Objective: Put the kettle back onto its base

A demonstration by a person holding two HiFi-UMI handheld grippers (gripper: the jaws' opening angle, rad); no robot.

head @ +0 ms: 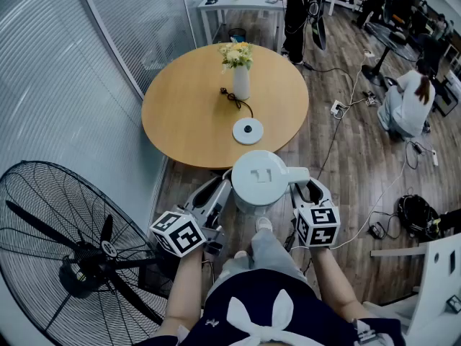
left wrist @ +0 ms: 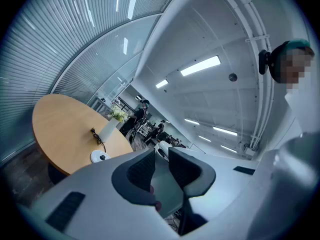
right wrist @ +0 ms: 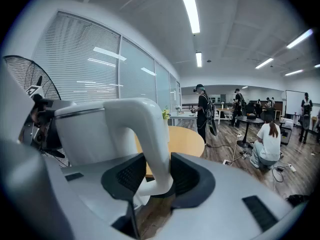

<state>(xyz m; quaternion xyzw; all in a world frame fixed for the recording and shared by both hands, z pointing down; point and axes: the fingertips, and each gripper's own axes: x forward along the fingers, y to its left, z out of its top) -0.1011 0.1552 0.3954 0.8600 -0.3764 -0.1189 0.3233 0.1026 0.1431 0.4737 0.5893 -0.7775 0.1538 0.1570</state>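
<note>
The white kettle [head: 259, 179] hangs in the air in front of me, short of the round wooden table [head: 187, 114]. My right gripper [head: 302, 189] is shut on its handle; in the right gripper view the curved handle [right wrist: 150, 134] sits pinched between the pads of that gripper [right wrist: 152, 176], with the kettle body [right wrist: 90, 134] to the left. My left gripper [head: 216, 197] is beside the kettle's left flank. Its jaws [left wrist: 161, 169] stand a little apart with nothing gripped. The round white base [head: 248, 131] lies on the table's near part, its black cord [head: 236, 99] running back; the base [left wrist: 100, 157] also shows in the left gripper view.
A white vase of flowers [head: 241, 81] stands on the table behind the base. A big black floor fan [head: 72, 251] is close on my left, beside a glass wall with blinds. Cables lie on the wooden floor to the right, where a person sits [head: 410, 103].
</note>
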